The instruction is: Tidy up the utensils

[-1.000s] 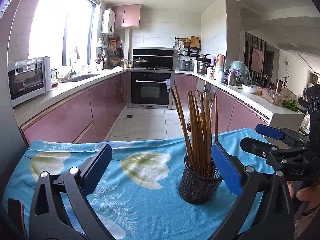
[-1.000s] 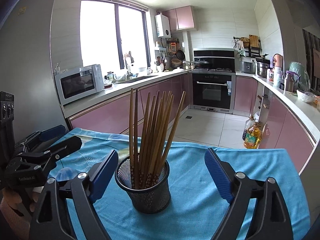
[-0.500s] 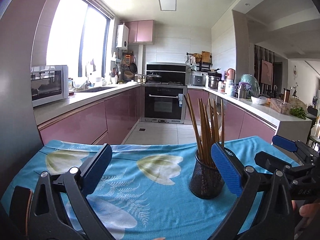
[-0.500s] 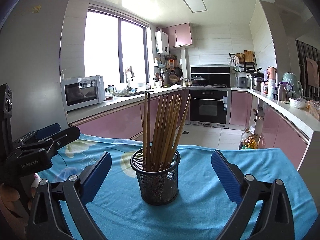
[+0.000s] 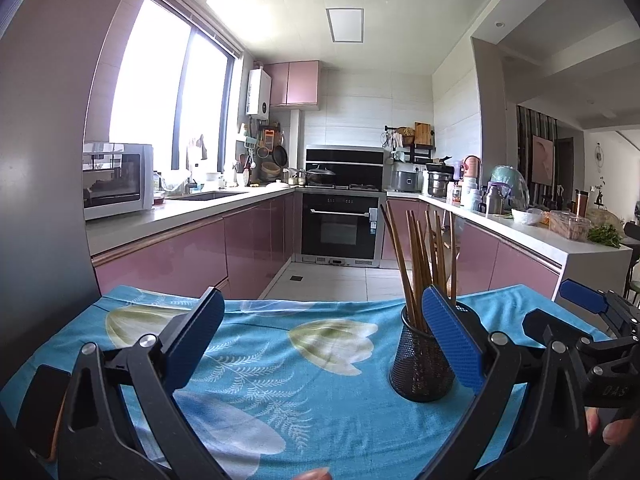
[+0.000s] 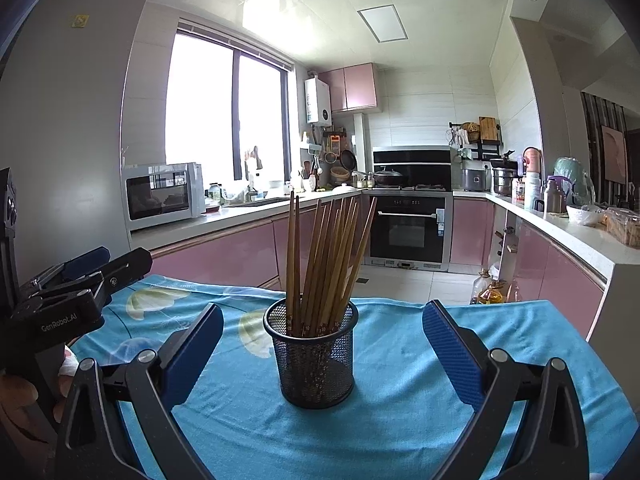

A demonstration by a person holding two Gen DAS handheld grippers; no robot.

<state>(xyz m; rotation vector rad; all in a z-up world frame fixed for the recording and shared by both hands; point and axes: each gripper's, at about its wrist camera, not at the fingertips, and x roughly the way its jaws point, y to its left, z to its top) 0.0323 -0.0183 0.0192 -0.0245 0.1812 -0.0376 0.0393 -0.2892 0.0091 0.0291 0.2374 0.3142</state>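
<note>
Step in hand, as judged: the utensils look already gathered, and both hands are clear of them. A bundle of brown wooden chopsticks (image 6: 326, 264) stands upright, fanned slightly, inside a black wire-mesh cylindrical holder (image 6: 316, 354), which sits on the tabletop covered by a turquoise cloth with a pale flower print (image 6: 420, 412). No loose utensil shows on the cloth around the holder in either view. Right gripper (image 6: 322, 350): jaws spread as wide as they go, having just finished opening; its blue pads flank the holder on both sides and stand apart from it, nothing pinched. It points nearly level, tilted a little down toward the holder. Left gripper (image 5: 320, 338): jaws spread, nothing between them; the holder (image 5: 422, 354) lies beyond its right-hand finger, partly hidden by that pad, so contact cannot be judged, though the holder looks farther off. The right gripper (image 5: 580, 308) also shows at the edge of that view, to the right of the holder. A fingertip on the handle shows low at the frame edge. Next move, if any remains: either withdraw both grippers or close the right one on the holder's mesh wall, squarely and low, so the tall sticks do not tip it.
</note>
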